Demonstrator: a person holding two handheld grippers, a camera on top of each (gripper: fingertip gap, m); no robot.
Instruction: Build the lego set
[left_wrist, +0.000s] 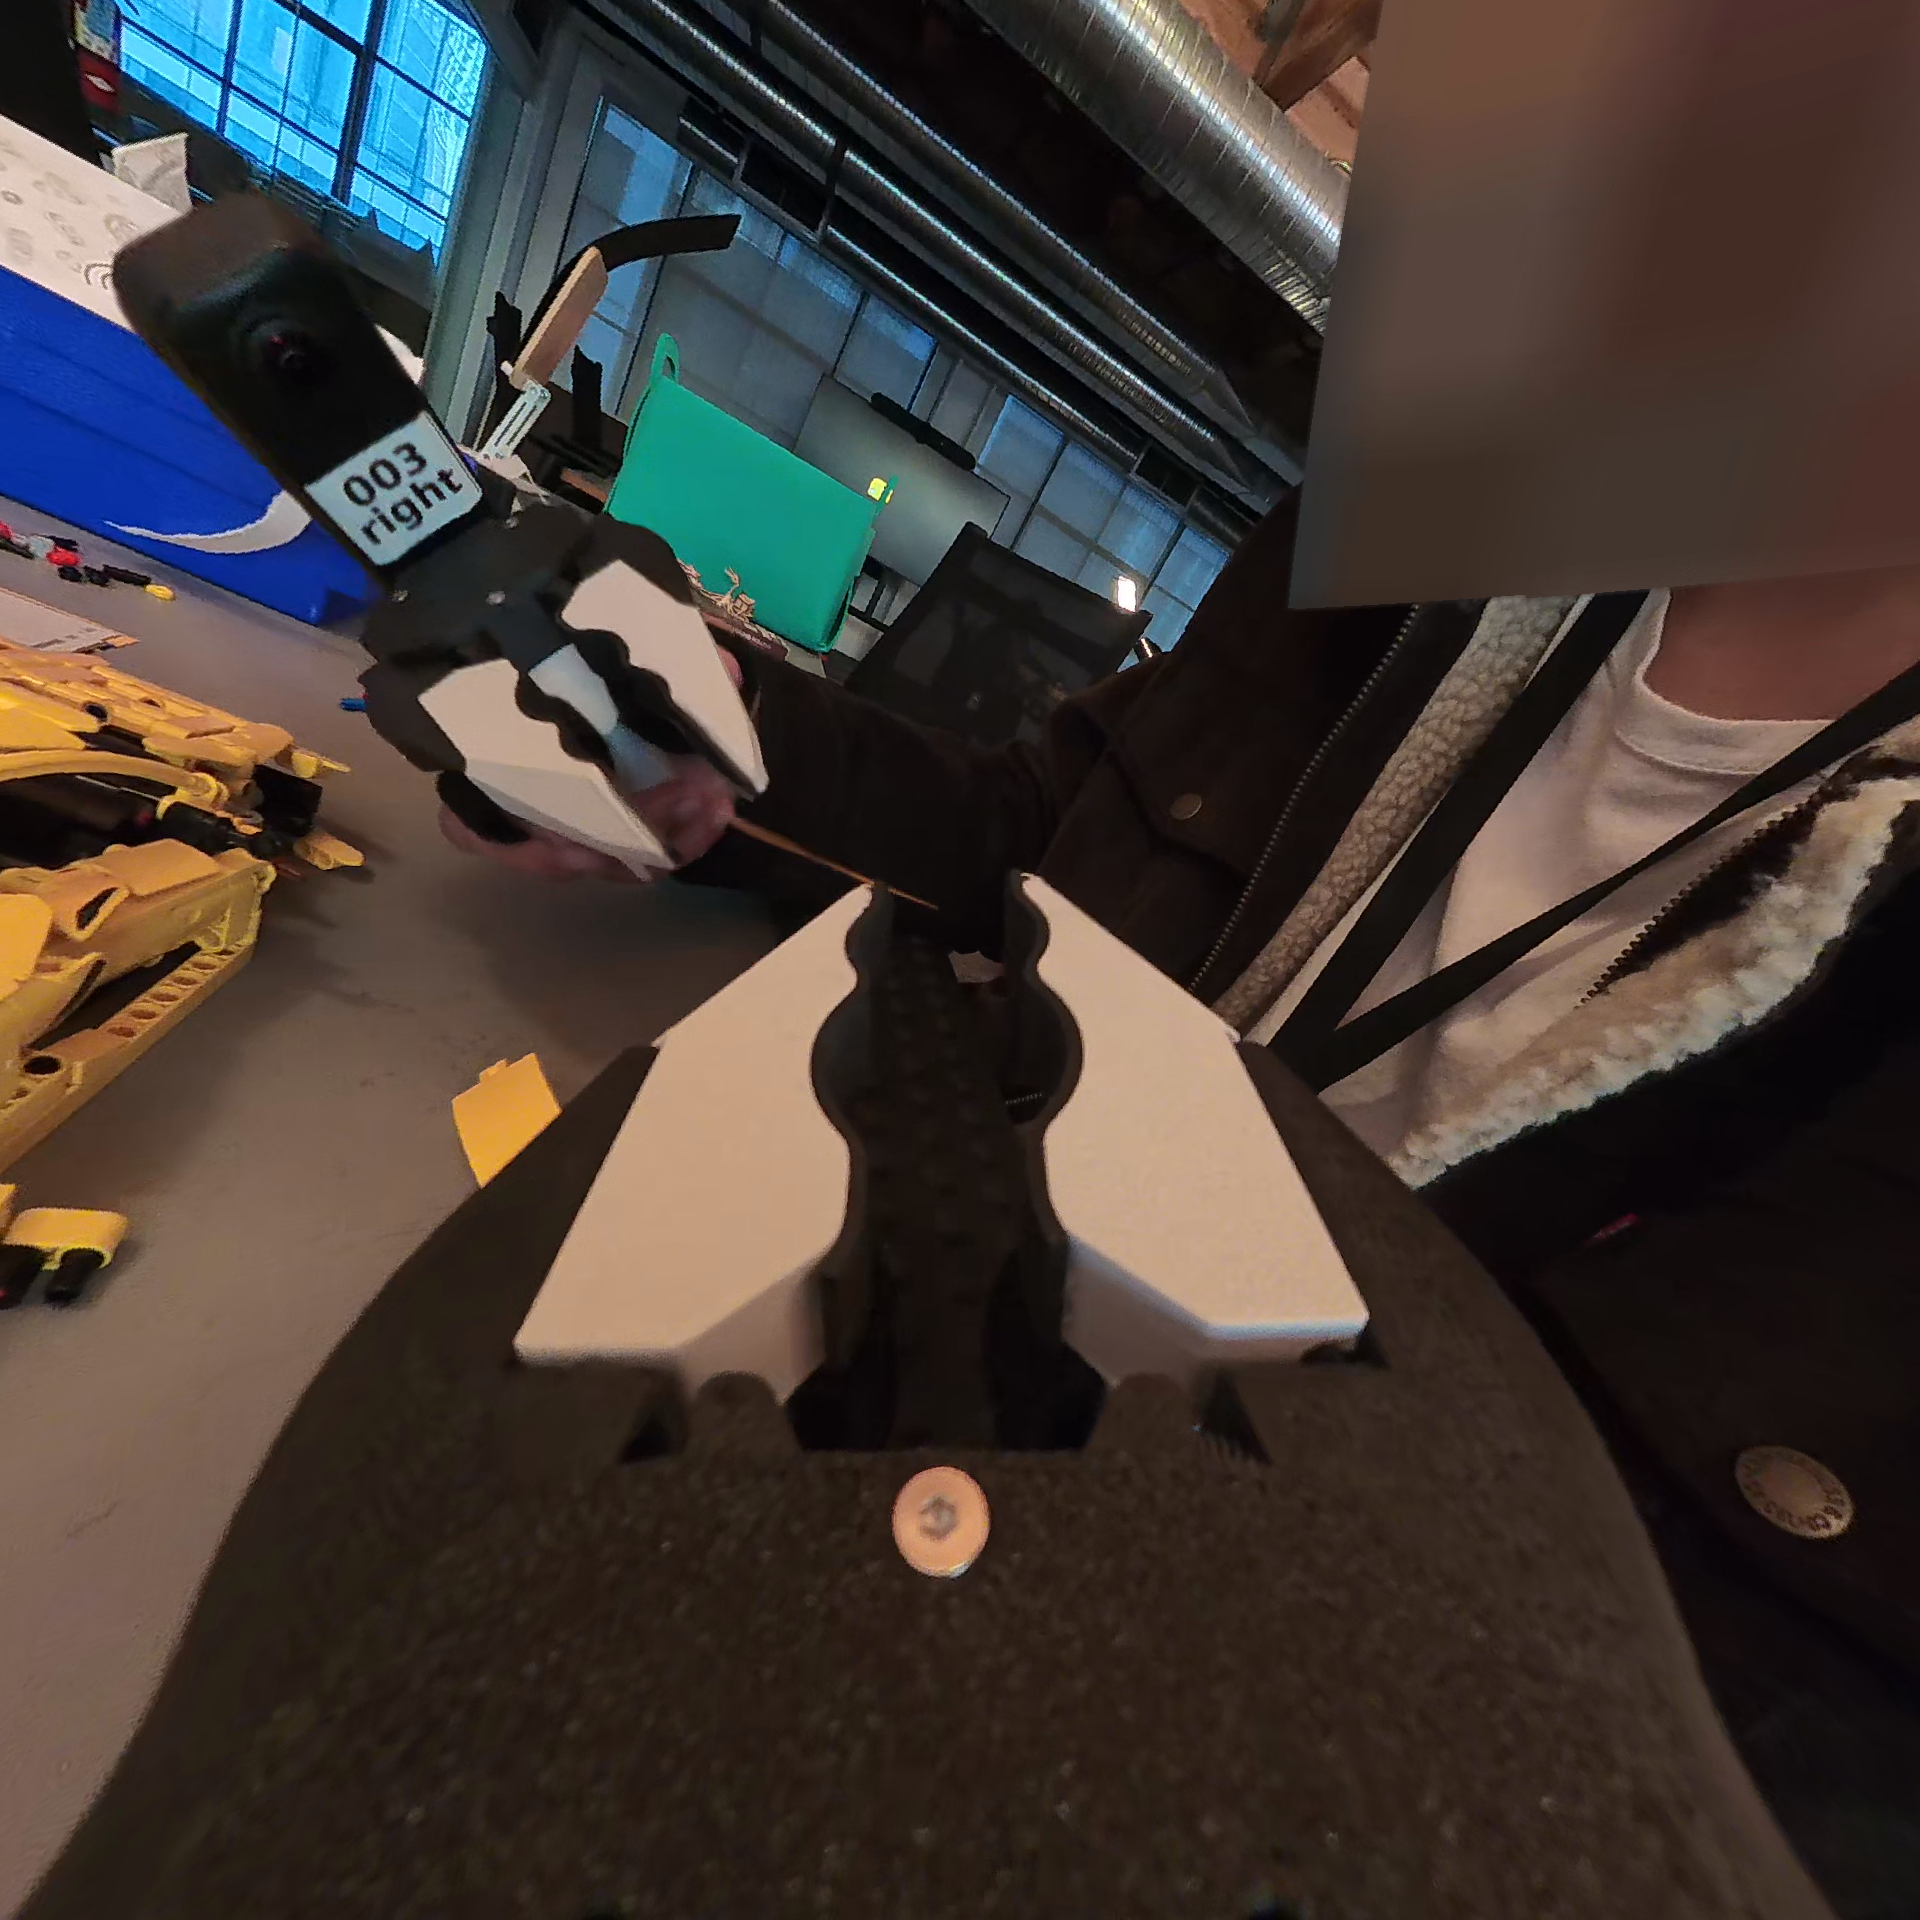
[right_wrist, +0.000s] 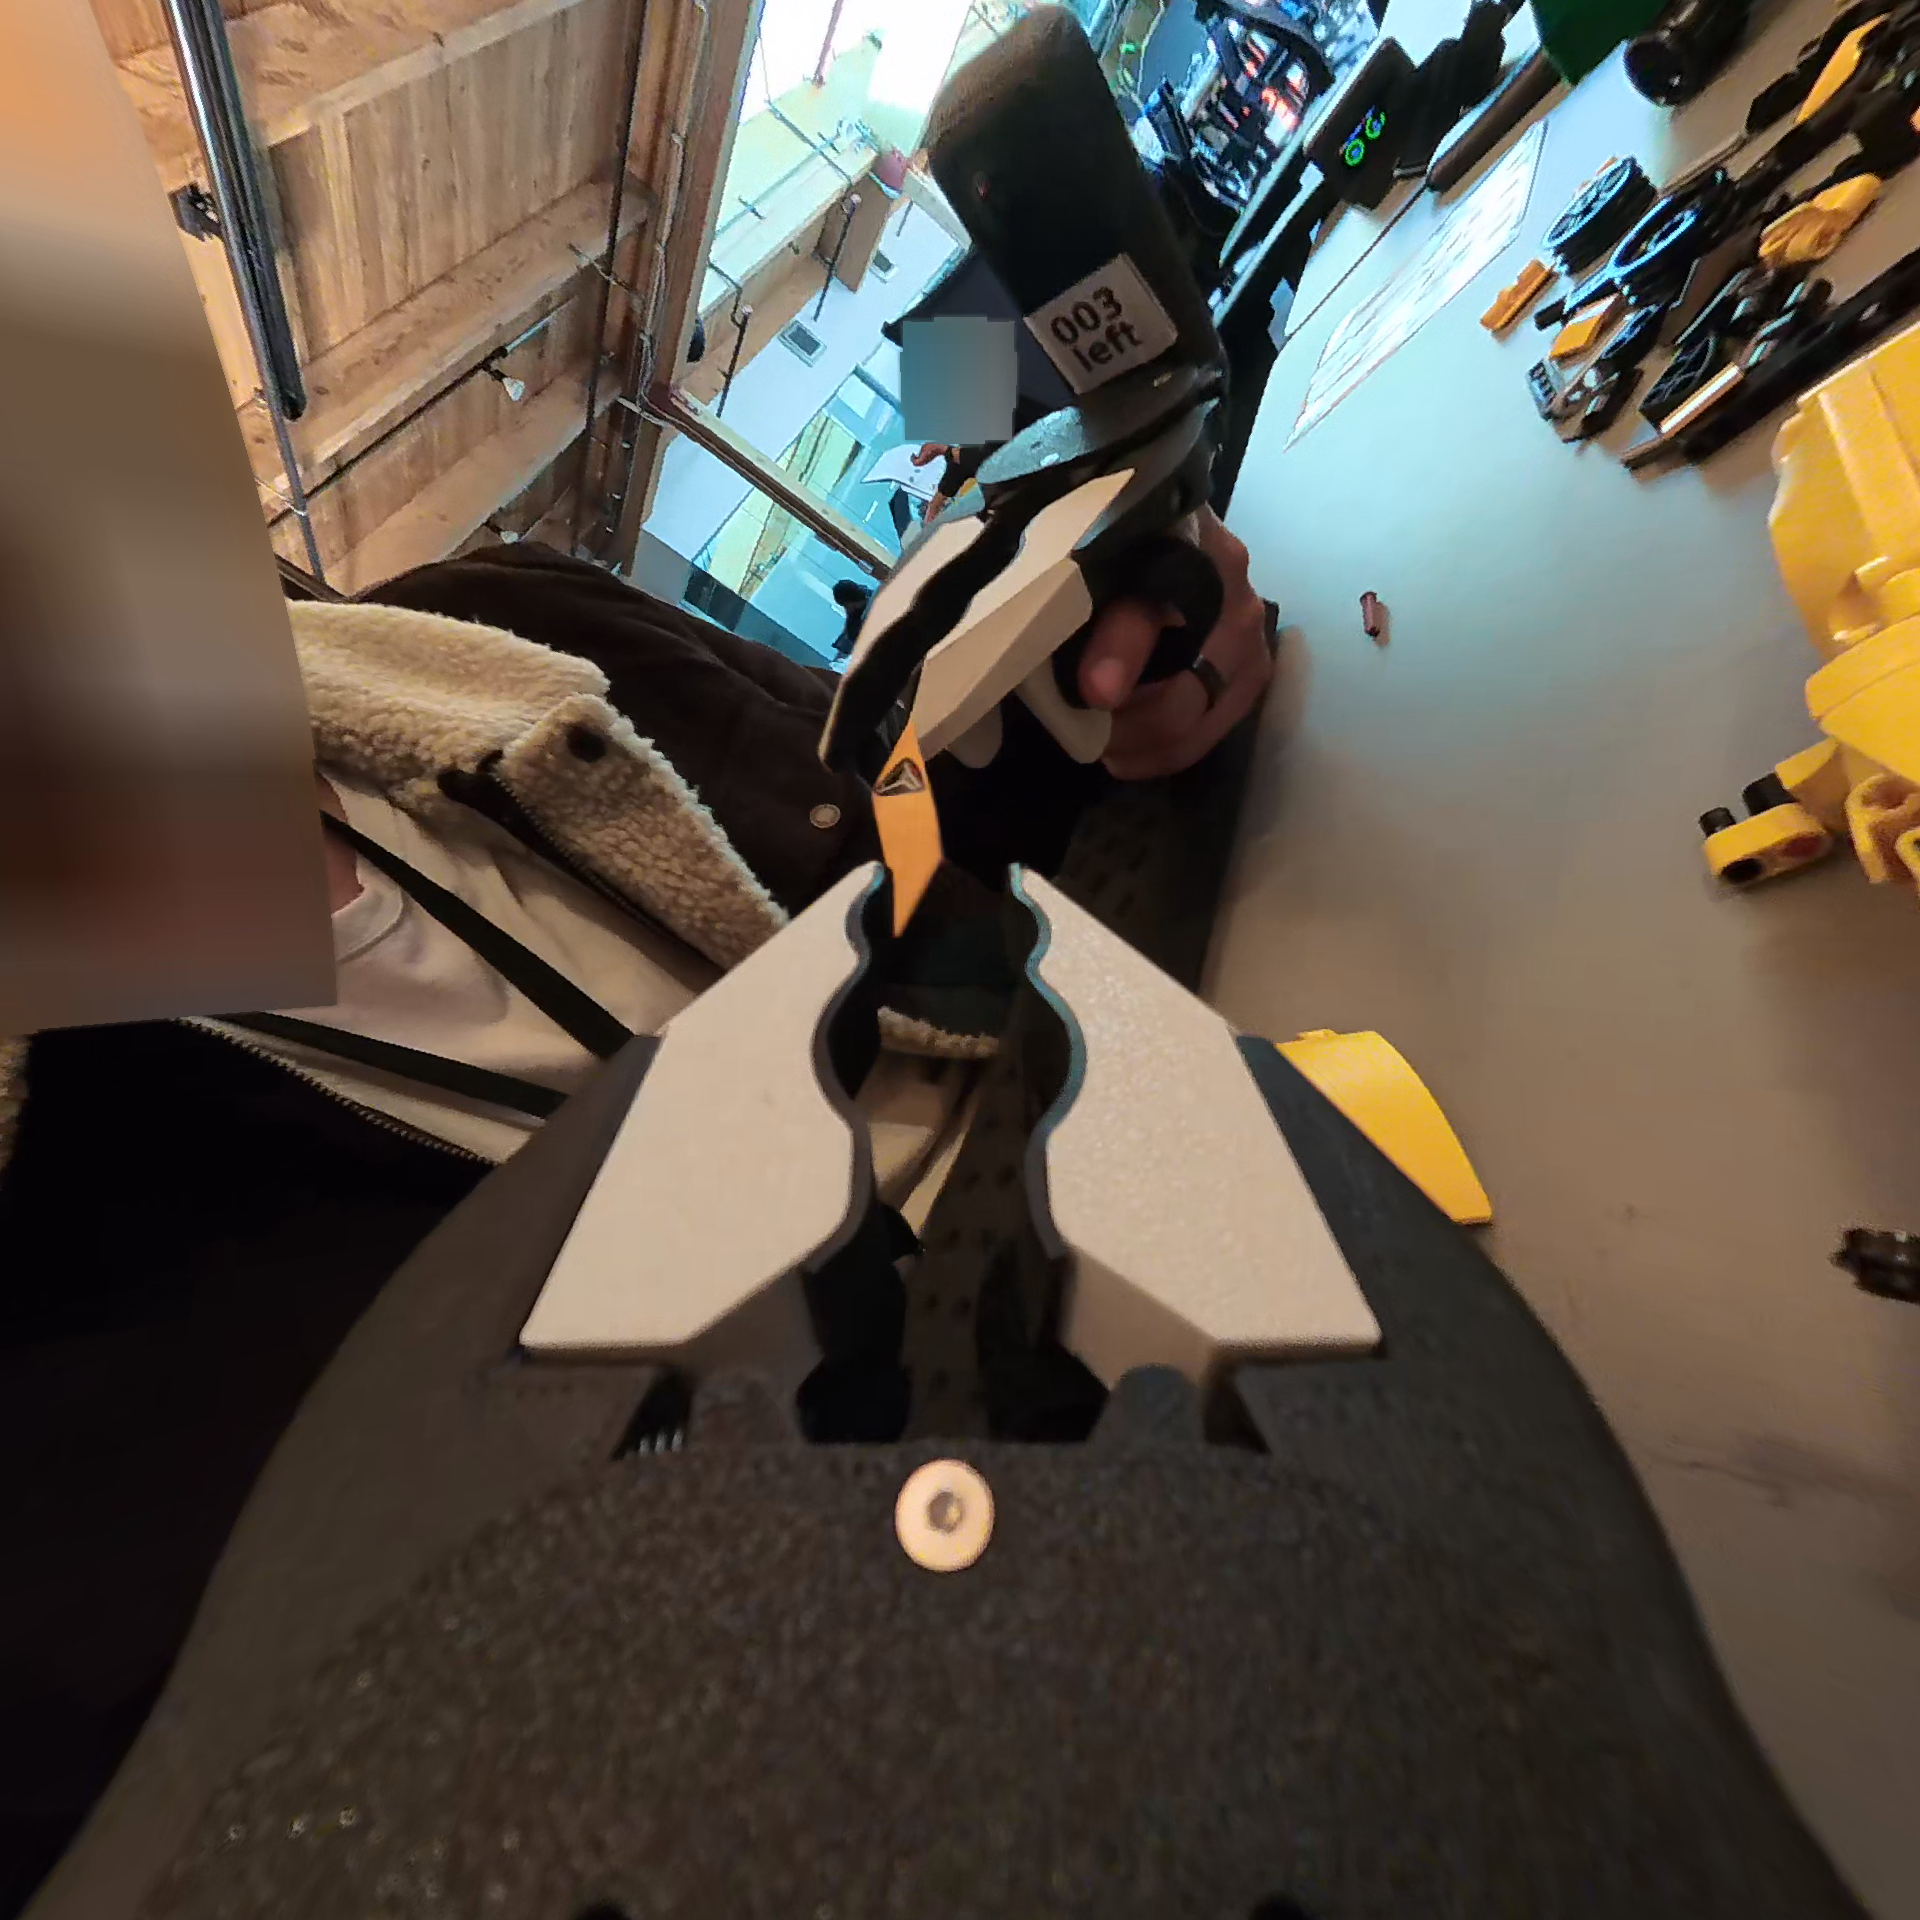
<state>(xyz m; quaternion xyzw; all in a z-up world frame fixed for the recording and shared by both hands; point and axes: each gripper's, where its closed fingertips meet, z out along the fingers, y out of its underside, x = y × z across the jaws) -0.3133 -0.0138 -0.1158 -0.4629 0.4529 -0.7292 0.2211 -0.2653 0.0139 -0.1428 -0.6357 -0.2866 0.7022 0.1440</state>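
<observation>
A thin orange sticker with a black triangle mark hangs in the air between my two grippers. Its top end sits at the tips of my left gripper. Its pointed lower end lies inside my right gripper, beside the left finger. In the left wrist view the sticker shows edge-on, running from my right gripper to my left gripper. Both grippers' jaws stand a narrow gap apart. I cannot tell whether a pad presses the sticker or it only clings.
A loose yellow panel lies on the grey table near my grippers; it also shows in the right wrist view. The yellow car build lies to one side. Black wheels and parts lie farther off. The person's jacket is close behind. The gap from one gripper's tips to the other's is roughly 7 centimetres.
</observation>
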